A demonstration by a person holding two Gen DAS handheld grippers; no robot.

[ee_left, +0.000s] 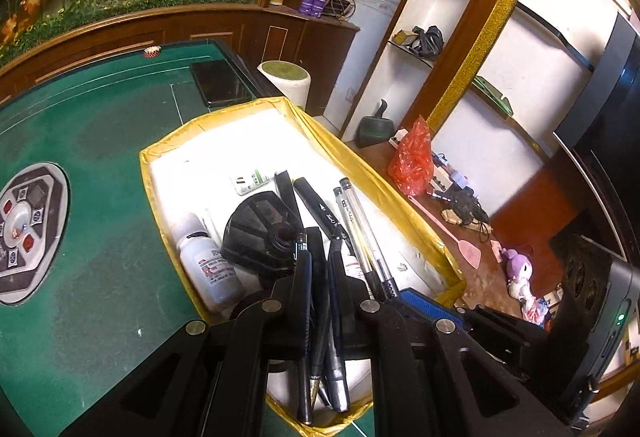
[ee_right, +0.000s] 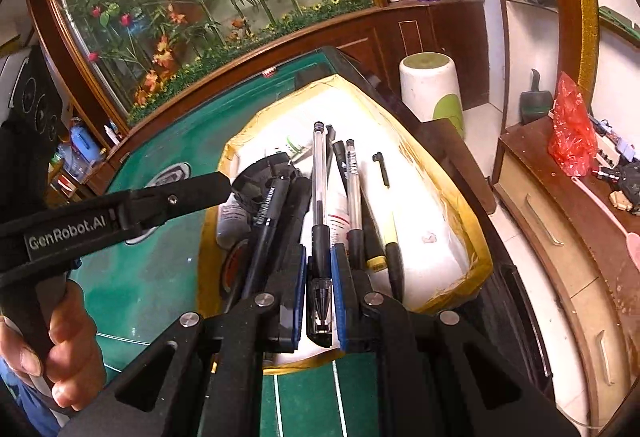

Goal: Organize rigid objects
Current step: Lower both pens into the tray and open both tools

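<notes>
A white box with yellow-taped rim (ee_left: 256,105) (ee_right: 472,237) stands on the green table (ee_left: 100,197). It holds several pens, a black marker (ee_left: 316,203), a black ink bottle (ee_left: 264,233), a white bottle (ee_left: 208,265) and a small label box (ee_left: 250,181). My left gripper (ee_left: 320,273) is shut on a bundle of pens (ee_left: 320,325) over the box's near end. My right gripper (ee_right: 320,269) is shut on a clear pen with black grip (ee_right: 320,205), held above the box. The left gripper (ee_right: 224,183) shows in the right wrist view, beside the ink bottle (ee_right: 260,181).
A dark phone (ee_left: 220,81) lies on the table beyond the box. The table's control panel (ee_left: 28,233) is at left. A white stool (ee_right: 434,89) stands past the table edge. A wooden cabinet (ee_right: 560,237) with a red bag (ee_right: 572,129) is at right.
</notes>
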